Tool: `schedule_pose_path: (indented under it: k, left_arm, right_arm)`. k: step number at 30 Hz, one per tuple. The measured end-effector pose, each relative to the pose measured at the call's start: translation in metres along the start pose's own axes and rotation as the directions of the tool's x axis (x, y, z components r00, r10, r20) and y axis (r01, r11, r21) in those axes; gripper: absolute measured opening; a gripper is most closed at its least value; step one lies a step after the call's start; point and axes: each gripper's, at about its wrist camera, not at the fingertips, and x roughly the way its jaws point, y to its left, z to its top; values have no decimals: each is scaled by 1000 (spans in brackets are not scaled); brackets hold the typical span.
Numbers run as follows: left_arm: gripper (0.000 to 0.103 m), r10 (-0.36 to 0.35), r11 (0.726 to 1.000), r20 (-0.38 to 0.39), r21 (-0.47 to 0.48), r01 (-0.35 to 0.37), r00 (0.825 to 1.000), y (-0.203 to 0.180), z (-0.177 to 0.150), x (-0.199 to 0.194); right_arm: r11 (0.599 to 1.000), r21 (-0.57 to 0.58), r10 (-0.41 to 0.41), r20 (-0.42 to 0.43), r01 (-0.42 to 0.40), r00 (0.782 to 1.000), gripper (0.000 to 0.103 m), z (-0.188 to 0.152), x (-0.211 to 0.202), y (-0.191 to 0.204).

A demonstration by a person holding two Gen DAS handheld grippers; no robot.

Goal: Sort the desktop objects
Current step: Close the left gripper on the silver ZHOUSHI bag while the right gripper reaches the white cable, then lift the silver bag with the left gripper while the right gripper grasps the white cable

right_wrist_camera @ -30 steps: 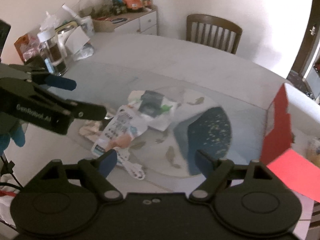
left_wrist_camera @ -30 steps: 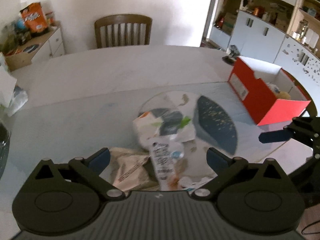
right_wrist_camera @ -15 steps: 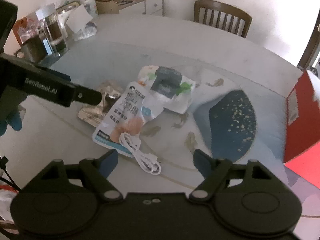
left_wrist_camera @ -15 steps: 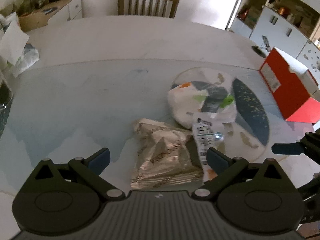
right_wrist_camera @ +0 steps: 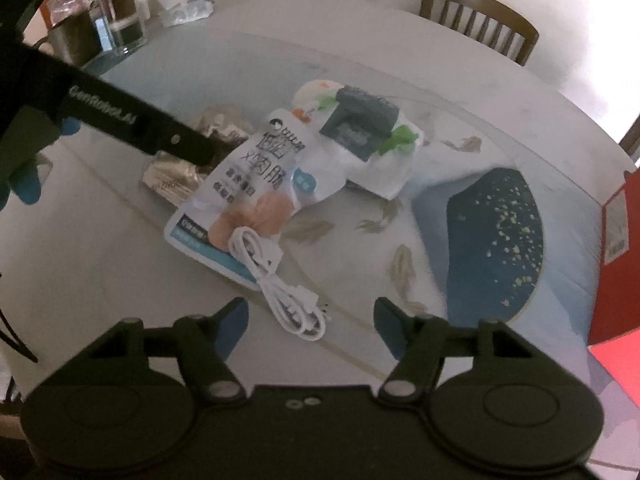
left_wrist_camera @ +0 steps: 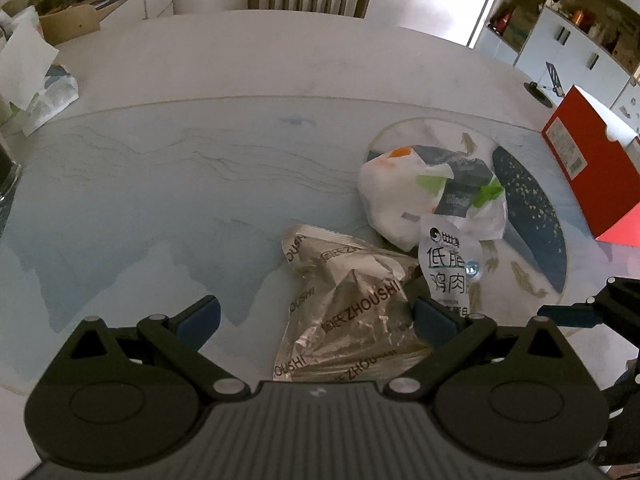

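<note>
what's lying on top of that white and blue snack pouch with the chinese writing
A coiled white USB cable lies across the near end of the snack pouch, trailing onto the table. The print beneath the cable is covered.

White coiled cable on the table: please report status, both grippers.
Right gripper empty, jaws closing above white coiled cable. Left gripper open over crinkled silver foil packet. Cable lies partly on white-and-blue snack pouch; nothing blocks it.

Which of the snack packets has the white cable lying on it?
The white-and-blue chicken packet: the coiled white cable rests across its lower end. The silver foil packet beside it and the white bag behind carry none.
</note>
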Motion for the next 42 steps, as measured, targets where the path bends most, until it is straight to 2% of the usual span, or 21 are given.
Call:
schedule_pose_path:
  k: [4, 11, 16, 18, 21, 23, 24, 31, 37, 42]
  left_arm:
    - [103, 1, 1000, -9, 15, -1, 1000, -2, 1, 6]
    - [103, -30, 999, -33, -24, 29, 999, 2, -2, 15]
    - [102, -15, 1000, -20, -11, 15, 1000, 0, -2, 17]
    - [96, -12, 1000, -13, -2, 12, 1000, -1, -3, 17]
    - [83, -1, 1000, -1, 26, 1, 1000, -5, -4, 14]
    - [68, 15, 999, 5, 52, -15, 1000, -9, -5, 12]
    - [67, 22, 998, 7, 61, -22, 1000, -9, -5, 12]
    - [57, 15, 999, 14, 40, -15, 1000, -4, -5, 9]
    - [54, 28, 999, 21, 17, -29, 999, -3, -7, 7]
    - [54, 35, 999, 11, 1, -35, 999, -2, -8, 4]
  right_arm:
    - [1000, -2, 10, -6, -10, 1000, 65, 0, 6, 0]
    - [999, 2, 44, 4, -44, 999, 59, 1, 6, -2]
    - [999, -10, 49, 6, -49, 999, 53, 1, 5, 0]
    - [999, -14, 50, 4, -50, 999, 50, 1, 4, 1]
    - [999, -17, 51, 7, -51, 999, 47, 0, 3, 2]
    - [999, -17, 51, 8, -51, 999, 44, 0, 3, 2]
    - [999, -17, 50, 8, -50, 999, 40, 0, 3, 2]
    - [999, -4, 35, 0, -35, 999, 33, -4, -1, -1]
    - [999, 31, 23, -6, -23, 1000, 22, -11, -8, -9]
    - [998, 55, 19, -3, -18, 1000, 20, -14, -14, -12]
